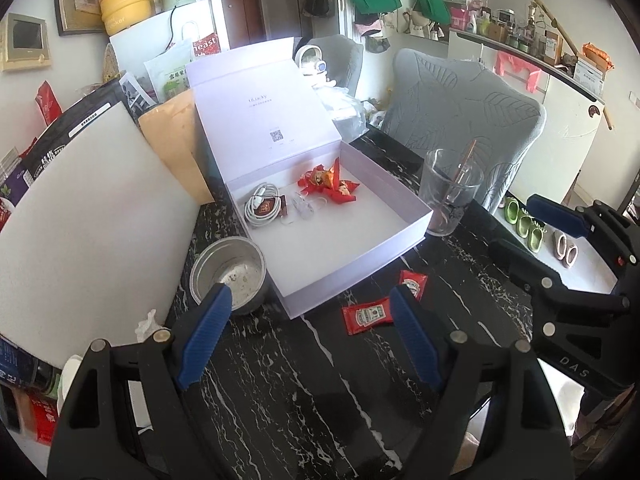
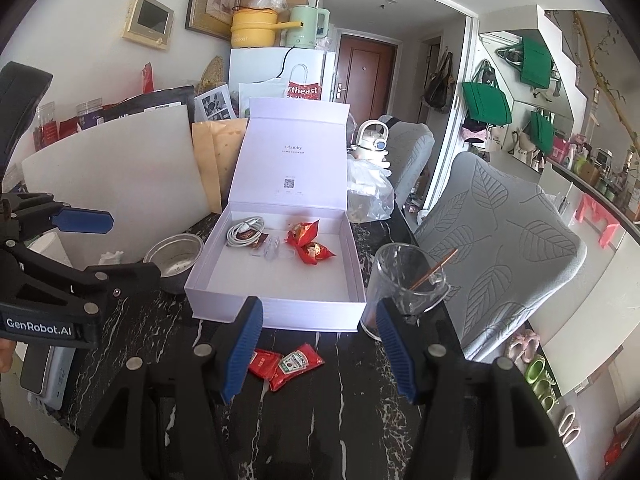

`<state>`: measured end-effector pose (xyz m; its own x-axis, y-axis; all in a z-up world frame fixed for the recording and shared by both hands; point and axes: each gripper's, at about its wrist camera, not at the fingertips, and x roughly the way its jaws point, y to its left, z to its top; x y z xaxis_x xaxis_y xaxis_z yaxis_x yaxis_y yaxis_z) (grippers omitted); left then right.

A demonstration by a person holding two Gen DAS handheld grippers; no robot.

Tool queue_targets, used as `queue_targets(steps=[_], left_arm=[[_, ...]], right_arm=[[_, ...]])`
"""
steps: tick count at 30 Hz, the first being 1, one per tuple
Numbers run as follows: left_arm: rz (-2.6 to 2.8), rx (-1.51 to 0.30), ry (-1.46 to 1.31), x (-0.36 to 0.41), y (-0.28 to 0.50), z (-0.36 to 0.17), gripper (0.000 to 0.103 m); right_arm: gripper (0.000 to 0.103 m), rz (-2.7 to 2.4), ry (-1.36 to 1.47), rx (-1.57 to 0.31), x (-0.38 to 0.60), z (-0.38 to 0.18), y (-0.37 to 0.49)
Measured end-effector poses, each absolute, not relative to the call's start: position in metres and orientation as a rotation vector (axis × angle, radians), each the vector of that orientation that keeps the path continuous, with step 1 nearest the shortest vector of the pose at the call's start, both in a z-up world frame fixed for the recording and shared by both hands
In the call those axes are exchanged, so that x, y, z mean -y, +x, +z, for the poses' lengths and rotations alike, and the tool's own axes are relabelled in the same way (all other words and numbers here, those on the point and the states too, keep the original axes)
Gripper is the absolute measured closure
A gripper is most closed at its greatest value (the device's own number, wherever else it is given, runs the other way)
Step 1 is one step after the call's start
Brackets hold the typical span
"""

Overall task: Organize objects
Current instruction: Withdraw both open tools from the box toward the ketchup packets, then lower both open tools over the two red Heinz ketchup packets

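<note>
Two red ketchup sachets (image 2: 286, 364) lie on the black marble-veined bench (image 2: 352, 420), just outside the open lilac box (image 2: 276, 312). Right claw (image 2: 316, 354), released and empty, is nearer: sachets just ahead, toward eleven o'clock. Left claw (image 1: 310, 338) likewise released, sachets toward one o'clock.

Both views are bright with daylight — it floods in from the right, where the white counter (image 1: 576, 120) washes out. The box (image 2: 276, 280) lining looks slightly overexposed, with a soft shadow along its inner walls. Glare streaks the glossy black table (image 1: 320, 400). Fisheye bending curves the edges, and the corners go black — the centre stays fairly sharp.
</note>
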<state>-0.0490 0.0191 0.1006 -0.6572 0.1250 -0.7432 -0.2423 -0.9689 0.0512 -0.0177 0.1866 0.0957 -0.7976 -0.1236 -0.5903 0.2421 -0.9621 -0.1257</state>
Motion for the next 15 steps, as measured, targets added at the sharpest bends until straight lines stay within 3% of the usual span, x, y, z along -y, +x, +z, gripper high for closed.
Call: queue_targets(steps=[15], left_arm=[[2.624,-0.245,-1.296,-0.027,-0.037,0.049,0.022]], right_arm=[[0.043,-2.703,1.000,-0.282,-0.184,0.049,-0.014]])
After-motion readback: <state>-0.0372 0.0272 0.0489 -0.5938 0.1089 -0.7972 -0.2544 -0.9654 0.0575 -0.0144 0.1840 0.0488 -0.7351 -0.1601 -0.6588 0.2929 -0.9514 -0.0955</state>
